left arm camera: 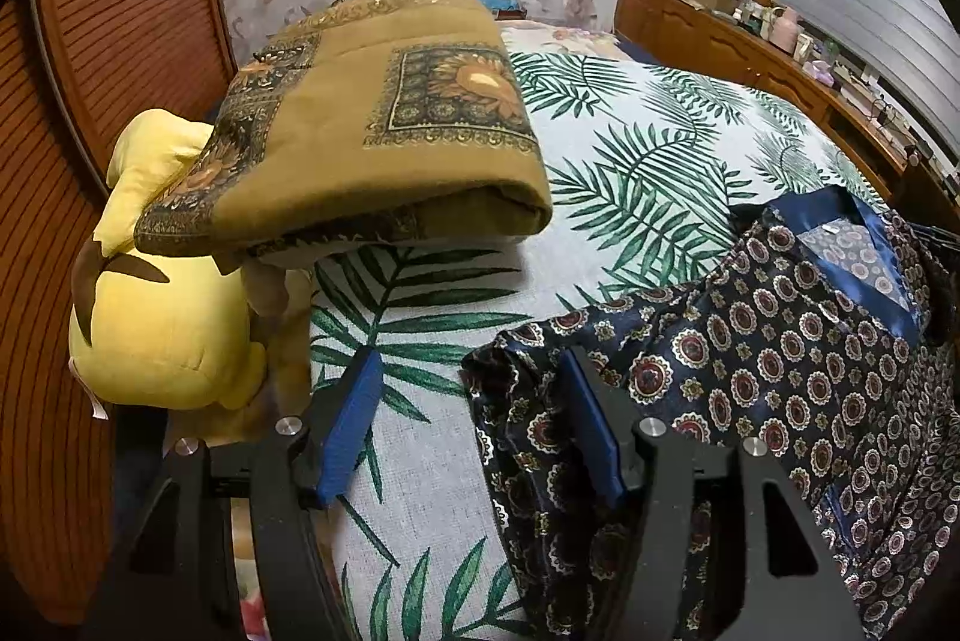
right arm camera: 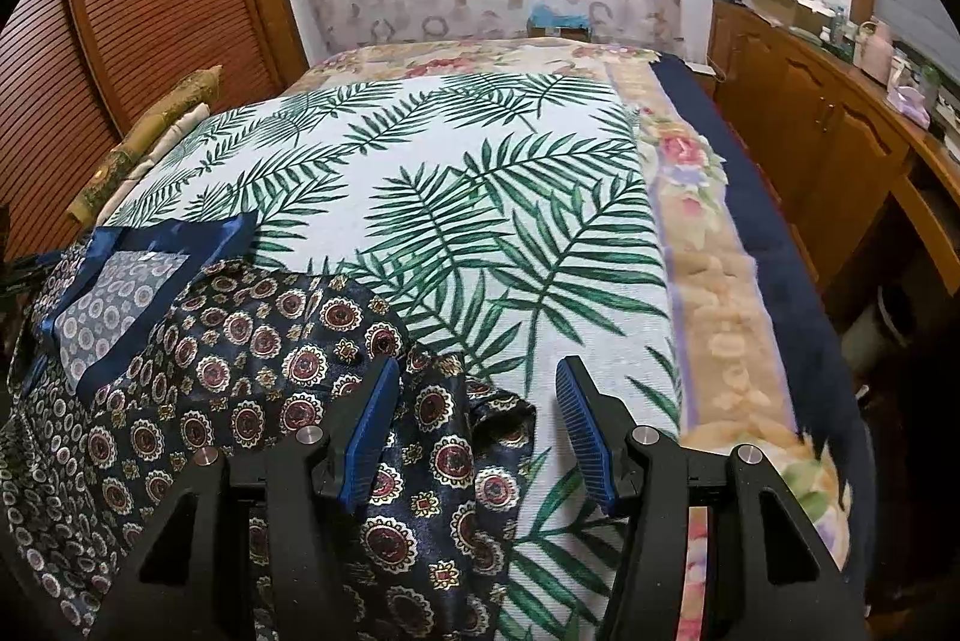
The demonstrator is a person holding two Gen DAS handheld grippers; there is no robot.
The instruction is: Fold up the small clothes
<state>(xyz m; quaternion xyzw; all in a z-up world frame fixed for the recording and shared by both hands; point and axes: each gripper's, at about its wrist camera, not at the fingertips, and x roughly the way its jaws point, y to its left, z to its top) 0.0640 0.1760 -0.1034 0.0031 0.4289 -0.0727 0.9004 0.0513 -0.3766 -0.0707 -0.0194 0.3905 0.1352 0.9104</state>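
Blue-padded jaws of the left gripper (left arm camera: 474,425) stand apart, released, at the bottom of the frame, over the left edge of the patterned navy shirt (left arm camera: 750,371). Equally released, the right gripper (right arm camera: 477,428) hangs over the shirt's right sleeve (right arm camera: 456,437) on the palm-leaf sheet (right arm camera: 480,197).

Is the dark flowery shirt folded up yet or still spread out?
Spread out. The shirt lies open across the leafy bedcover, collar showing, its edges rumpled.
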